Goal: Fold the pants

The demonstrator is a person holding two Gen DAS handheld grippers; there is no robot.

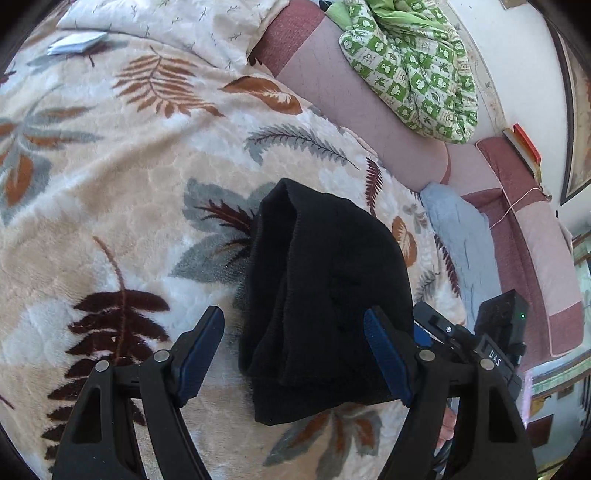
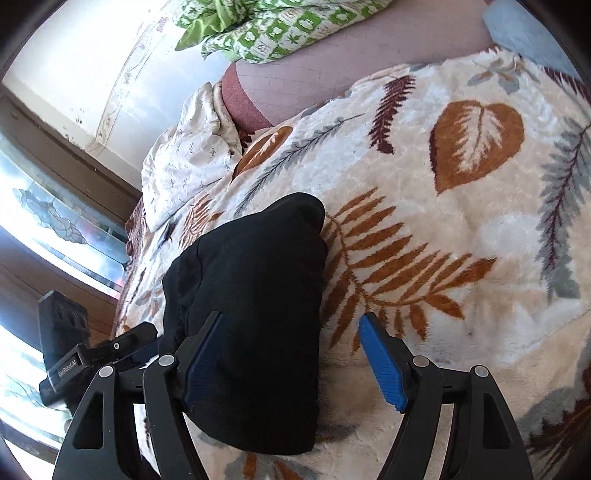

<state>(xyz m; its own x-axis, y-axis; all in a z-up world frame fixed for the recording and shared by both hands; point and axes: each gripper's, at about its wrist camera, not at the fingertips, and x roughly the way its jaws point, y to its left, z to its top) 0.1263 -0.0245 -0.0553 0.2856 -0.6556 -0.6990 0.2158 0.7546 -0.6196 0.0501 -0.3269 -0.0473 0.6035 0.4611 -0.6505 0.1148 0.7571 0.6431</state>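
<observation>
Left wrist view, from the left: plush fleece blanket (image 1: 110, 206), cream ground, quilted-looking pile, printed with rust, grey and maroon fern and leaf shapes. At its far left edge, a small flat white-and-grey packet (image 1: 75, 42). Beyond that, a thin cream cover (image 1: 192, 26) with tiny sprig marks, crumpled. In the centre, black pants (image 1: 321, 291), folded into a thick rounded bundle of ribbed knit, lying on the blanket. Left gripper (image 1: 295, 354) spread wide, empty; blue ribbed pads (image 1: 388, 358) on black fingers, the bundle's near end between them, the right pad just at the cloth's edge, no squeeze visible. Further right, a pink-and-maroon mattress or cushion edge (image 1: 388, 122), a green-and-white checked quilt (image 1: 410, 70) heaped on it, a pale blue cloth (image 1: 454, 236), a red-edged book (image 1: 528, 146) near the white wall.

Right wrist view, from the left: a window (image 2: 55, 221) with patterned glass in a brown frame, bright. The other gripper's black body low at the left. Same black bundle (image 2: 255, 288), smooth and domed from here, resting on the blanket. Right gripper (image 2: 295, 362) also spread wide, holding nothing; its left pad (image 2: 203, 362) overlaps the bundle's near edge, though contact cannot be told, while the right pad stands over bare fleece (image 2: 461, 221). Checked quilt (image 2: 280, 29) along the top.
</observation>
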